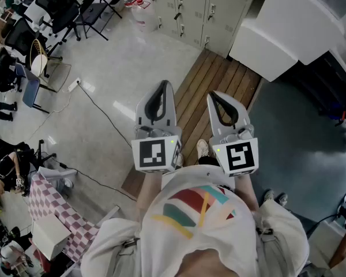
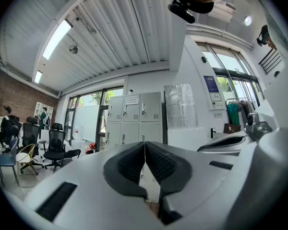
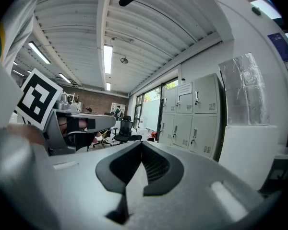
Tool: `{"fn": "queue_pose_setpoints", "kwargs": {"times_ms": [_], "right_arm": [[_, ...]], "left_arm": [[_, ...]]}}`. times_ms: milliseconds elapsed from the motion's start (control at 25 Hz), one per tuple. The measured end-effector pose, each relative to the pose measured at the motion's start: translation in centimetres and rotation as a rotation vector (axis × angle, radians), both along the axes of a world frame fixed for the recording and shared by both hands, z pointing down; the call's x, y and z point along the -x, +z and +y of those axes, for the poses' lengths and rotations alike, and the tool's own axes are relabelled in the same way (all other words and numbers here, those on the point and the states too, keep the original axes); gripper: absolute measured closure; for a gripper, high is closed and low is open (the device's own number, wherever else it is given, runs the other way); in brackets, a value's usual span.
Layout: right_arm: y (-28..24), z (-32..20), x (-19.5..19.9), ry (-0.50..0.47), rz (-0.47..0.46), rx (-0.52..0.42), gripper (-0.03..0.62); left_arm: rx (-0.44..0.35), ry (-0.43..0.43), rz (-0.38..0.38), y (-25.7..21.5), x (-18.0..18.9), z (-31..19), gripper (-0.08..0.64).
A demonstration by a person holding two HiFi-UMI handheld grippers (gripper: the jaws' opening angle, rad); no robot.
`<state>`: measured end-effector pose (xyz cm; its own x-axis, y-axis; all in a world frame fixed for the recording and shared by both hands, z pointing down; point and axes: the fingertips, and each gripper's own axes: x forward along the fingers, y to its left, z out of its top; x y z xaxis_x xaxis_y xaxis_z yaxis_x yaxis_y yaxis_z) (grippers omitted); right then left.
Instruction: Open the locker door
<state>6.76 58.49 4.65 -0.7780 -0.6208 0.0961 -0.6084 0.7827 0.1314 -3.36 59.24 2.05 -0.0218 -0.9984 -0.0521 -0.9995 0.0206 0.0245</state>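
A bank of pale grey lockers (image 1: 203, 9) stands at the far end of the room, all doors closed, each with a small handle. In the left gripper view the lockers (image 2: 134, 120) appear straight ahead and well away; in the right gripper view the lockers (image 3: 192, 115) sit to the right. My left gripper (image 1: 164, 86) and right gripper (image 1: 213, 96) are held side by side in front of the person's chest, pointing toward the lockers. Both are shut with nothing between their jaws, as the left gripper (image 2: 145, 144) and right gripper (image 3: 140, 144) show in their own views.
A strip of wooden floor (image 1: 210, 88) runs toward the lockers. A large white unit (image 1: 288, 30) stands at the right. Office chairs (image 1: 66, 10) crowd the far left, a black cable (image 1: 95, 105) crosses the floor, and a checkered cloth (image 1: 55, 203) lies at the lower left.
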Motion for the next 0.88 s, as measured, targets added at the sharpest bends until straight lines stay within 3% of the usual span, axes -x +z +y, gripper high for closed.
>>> {"fn": "queue_pose_setpoints", "kwargs": {"times_ms": [440, 880], "right_arm": [[1.4, -1.2, -2.0, 0.045, 0.008, 0.038, 0.588], [0.8, -5.9, -6.6, 0.105, -0.058, 0.038, 0.588]], "left_arm": [[0.045, -0.007, -0.019, 1.2, -1.1, -0.5, 0.543], [0.013, -0.033, -0.070, 0.1, -2.5, -4.8, 0.543]]}}
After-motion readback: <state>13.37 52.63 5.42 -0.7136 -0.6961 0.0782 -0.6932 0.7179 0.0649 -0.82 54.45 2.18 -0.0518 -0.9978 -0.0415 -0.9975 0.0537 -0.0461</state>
